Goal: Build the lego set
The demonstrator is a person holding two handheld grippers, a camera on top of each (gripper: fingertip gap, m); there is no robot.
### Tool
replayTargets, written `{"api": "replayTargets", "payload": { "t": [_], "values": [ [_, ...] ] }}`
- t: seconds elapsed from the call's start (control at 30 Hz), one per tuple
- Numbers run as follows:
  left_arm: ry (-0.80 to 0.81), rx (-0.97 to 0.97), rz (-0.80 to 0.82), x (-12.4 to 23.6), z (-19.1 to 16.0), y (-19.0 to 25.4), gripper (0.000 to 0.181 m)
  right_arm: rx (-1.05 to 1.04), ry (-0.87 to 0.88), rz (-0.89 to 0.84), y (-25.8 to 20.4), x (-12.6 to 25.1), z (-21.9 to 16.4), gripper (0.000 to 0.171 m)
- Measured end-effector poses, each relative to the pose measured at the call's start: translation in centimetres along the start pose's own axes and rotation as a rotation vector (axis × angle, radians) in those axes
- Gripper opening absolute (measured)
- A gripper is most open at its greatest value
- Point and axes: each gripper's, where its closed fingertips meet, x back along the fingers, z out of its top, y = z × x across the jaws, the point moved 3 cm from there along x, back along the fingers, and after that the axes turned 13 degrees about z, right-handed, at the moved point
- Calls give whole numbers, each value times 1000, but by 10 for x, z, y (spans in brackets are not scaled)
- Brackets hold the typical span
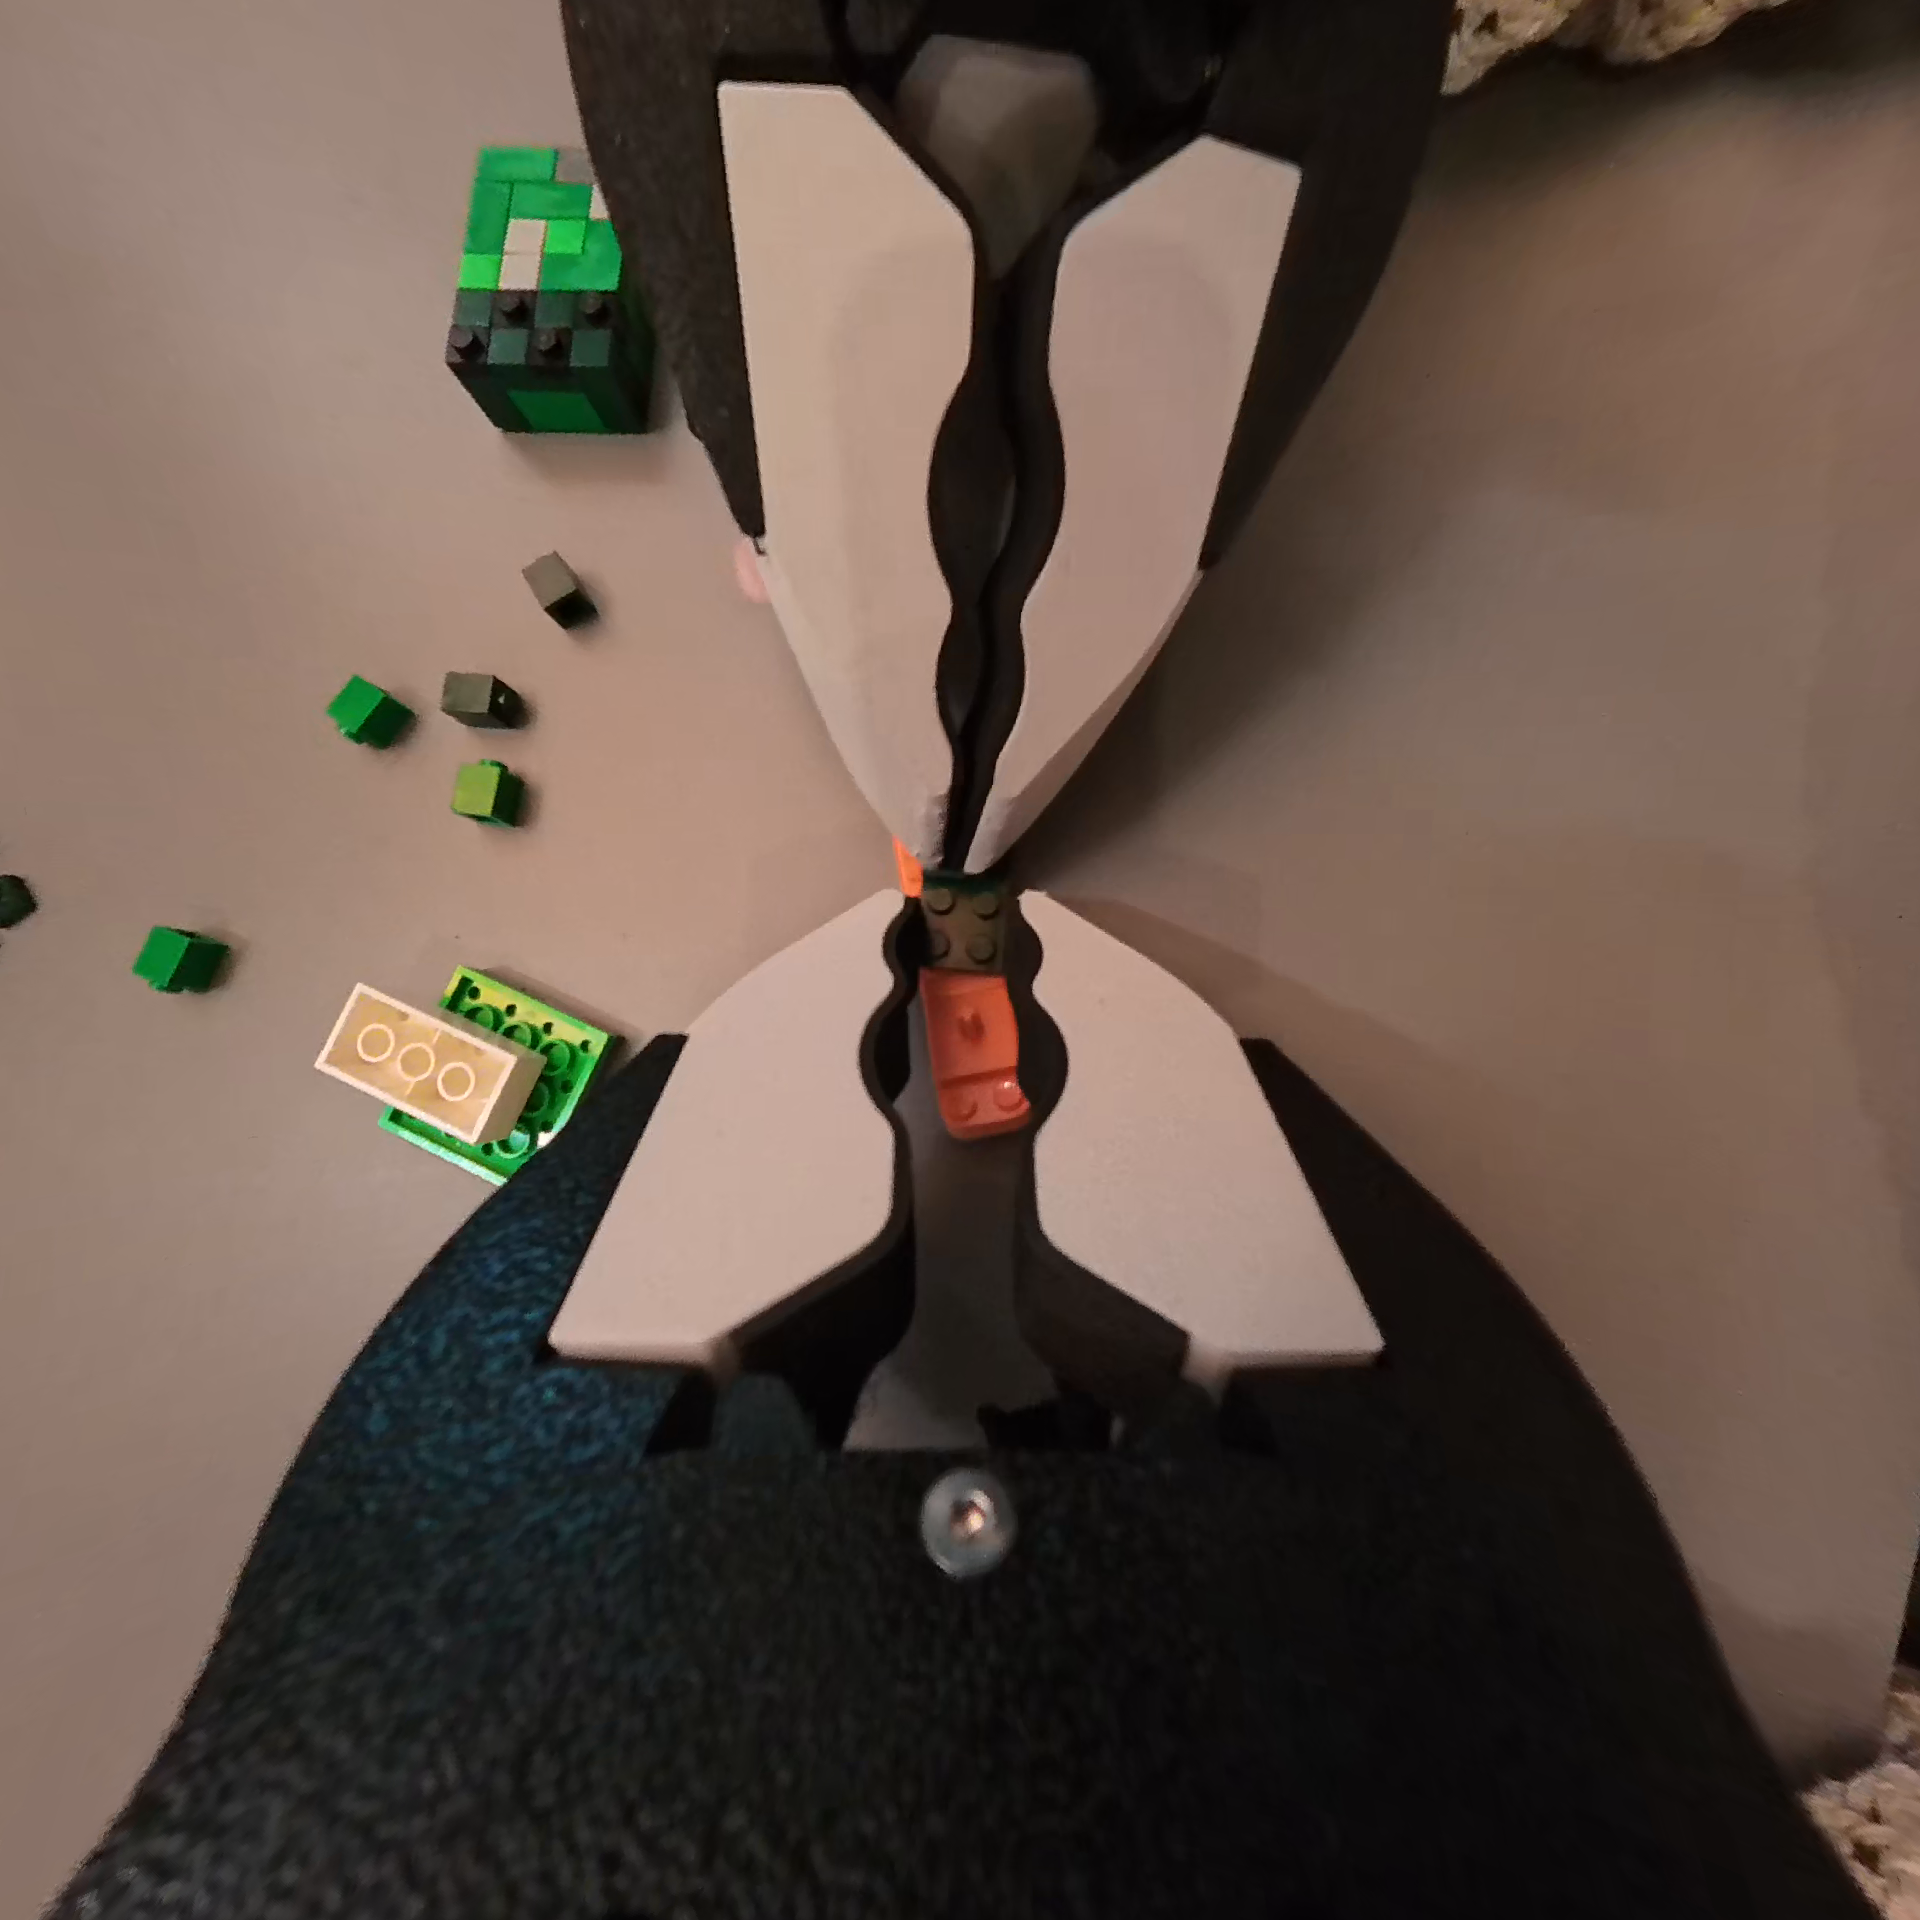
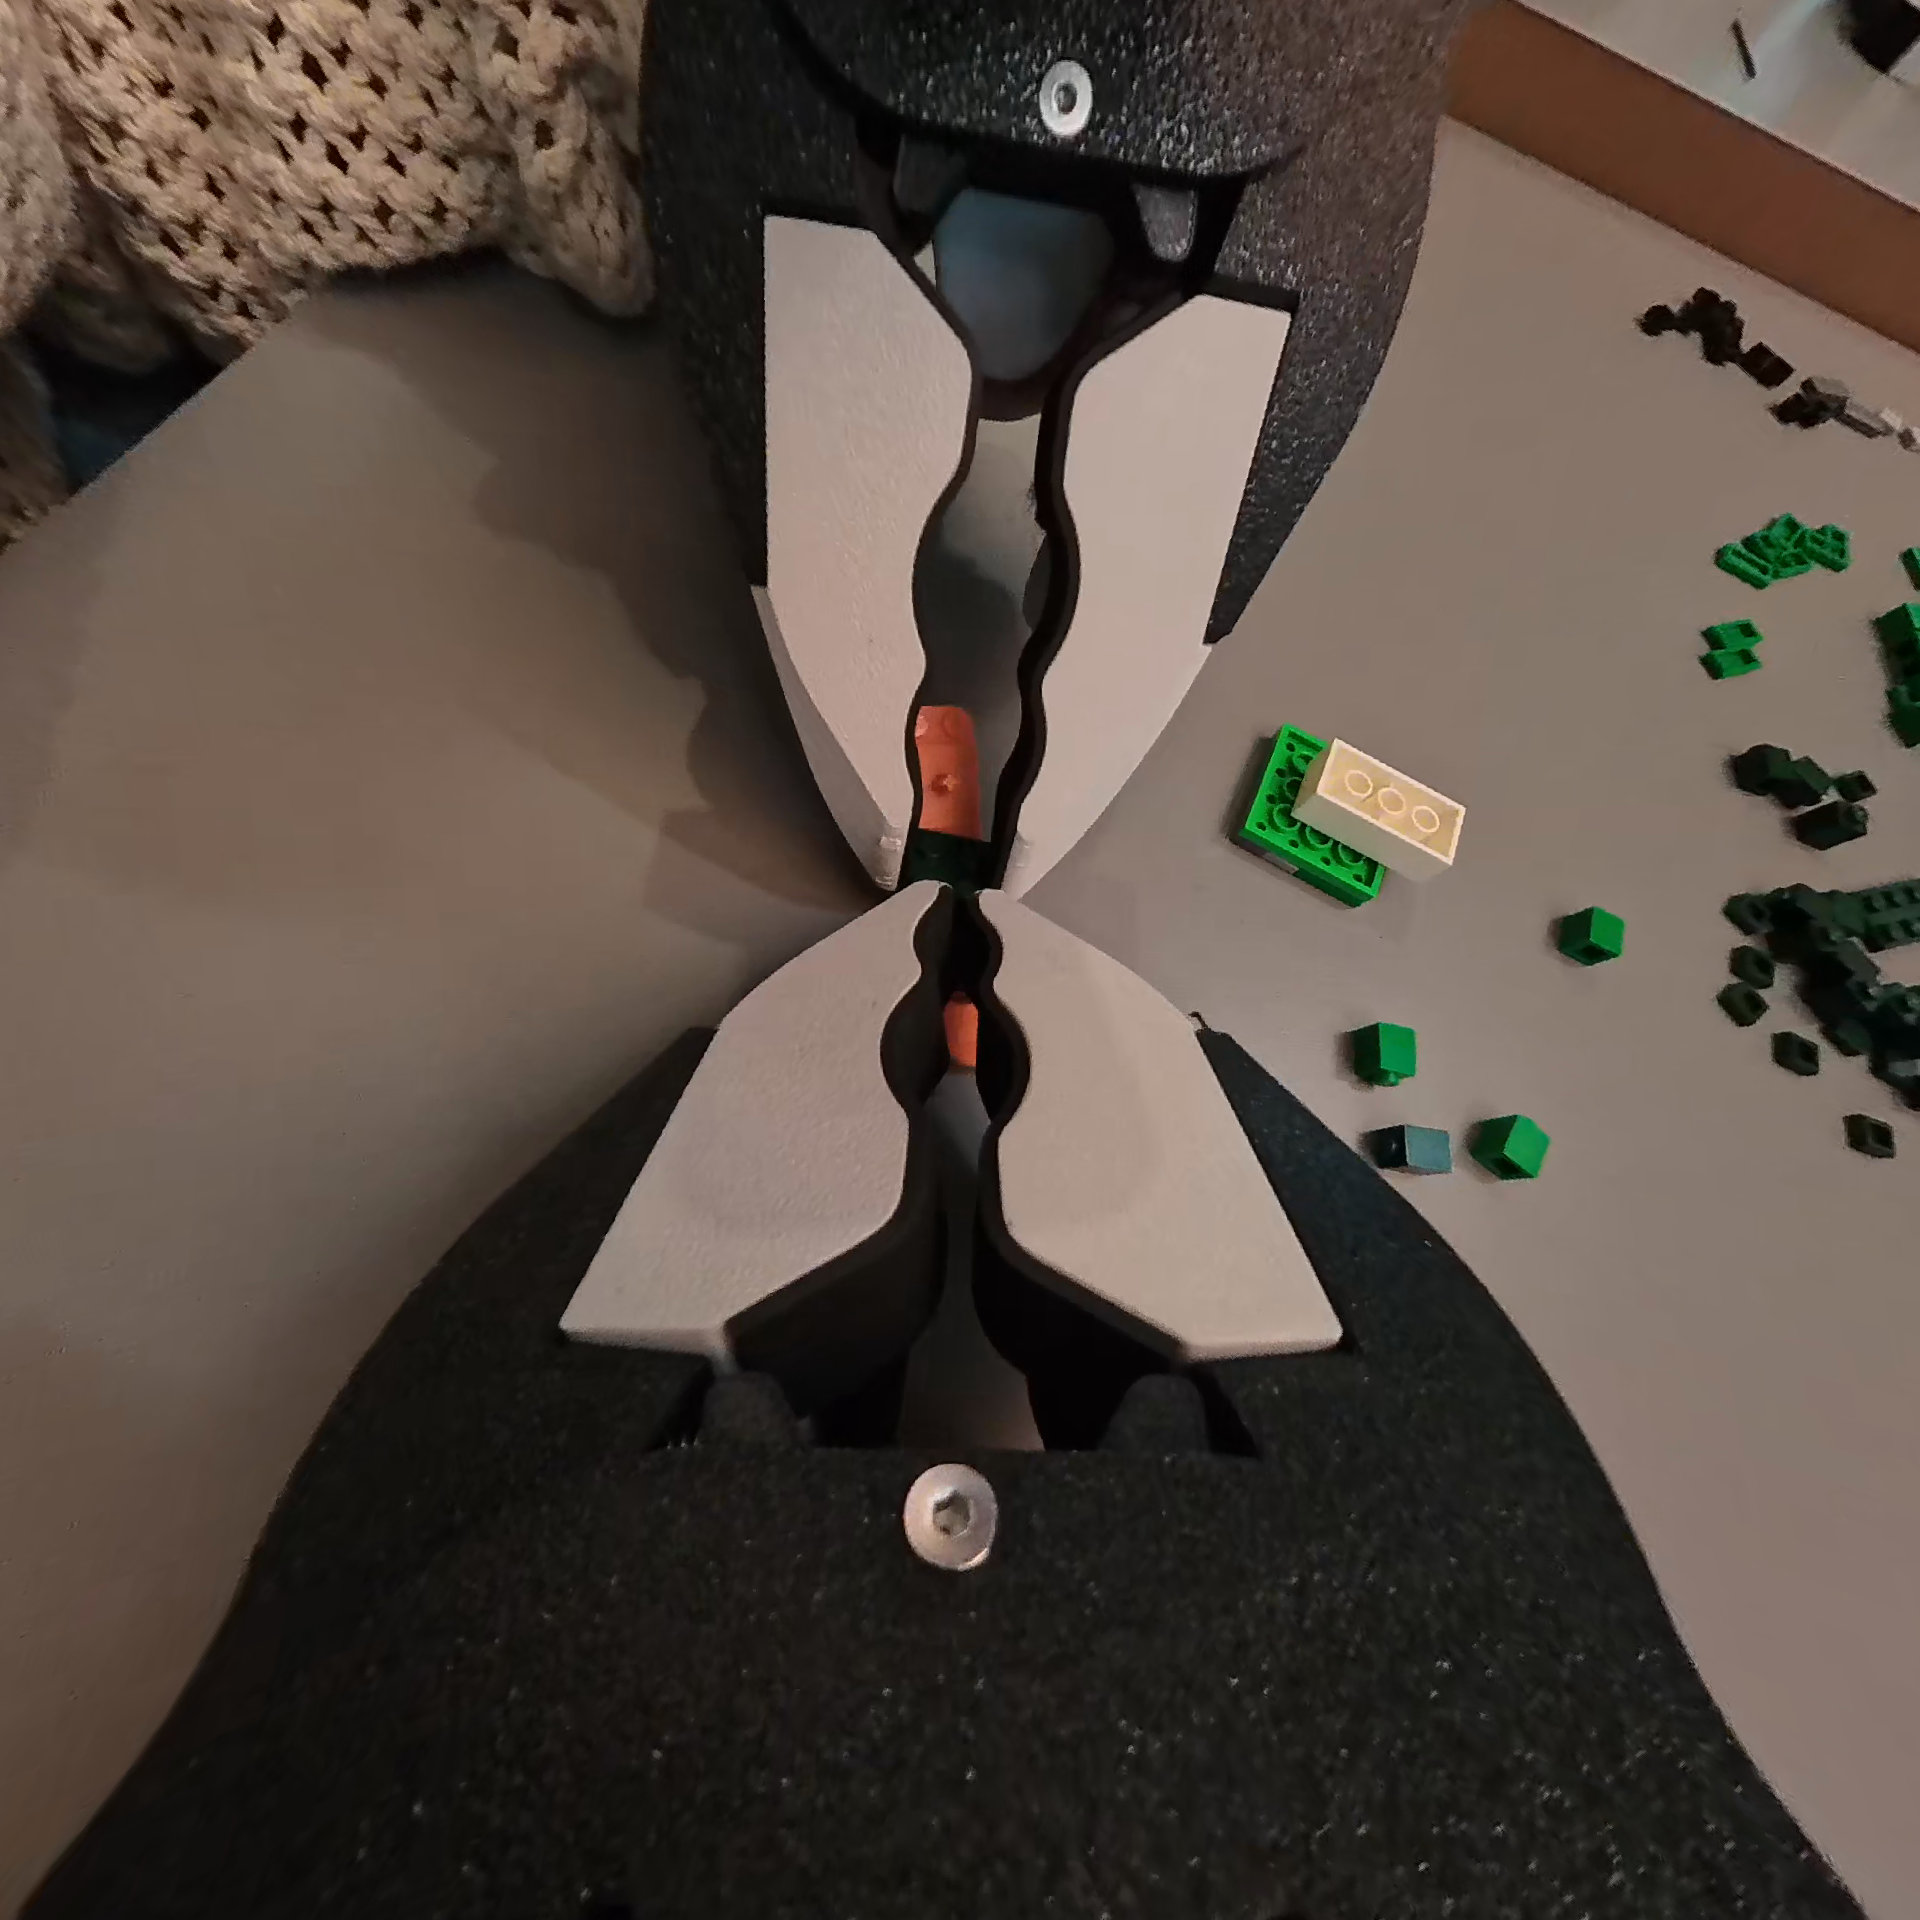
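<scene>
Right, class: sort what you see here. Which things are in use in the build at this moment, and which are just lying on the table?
In use:
left gripper
right gripper
orange tool
dark green plate, gripped between them

Lying about:
green block model
white brick on green plate
loose green cubes
knitted cloth

Place: looking like a home tabletop play space.
Surface: a plain grey table (image 2: 416, 727) is carrying scattered loose bricks (image 2: 1808, 966).
Soft furnishing: a cream knitted blanket (image 2: 260, 156) is lying at its edge.
</scene>
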Motion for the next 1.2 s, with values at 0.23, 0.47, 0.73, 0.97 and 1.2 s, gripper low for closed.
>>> {"api": "replayTargets", "payload": {
  "t": [0.23,0.47,0.73,0.97,1.2],
  "values": [
    [-3,6,-4,1,-1,0,15,-66,146,12,5,15,7,2],
    [-5,-18,10,2,-1,0,15,-60,93,13,4,9,3,9],
    [-15,5,54,3,-5,-9,15,120,135,-116,2,25,3,45],
    [-13,33,74,5,-6,-14,15,405,-96,-311,-3,6,1,37],
    [45,123,114,13,2,-24,15,500,-210,-489,12,10,-1,38]
  ]
}}
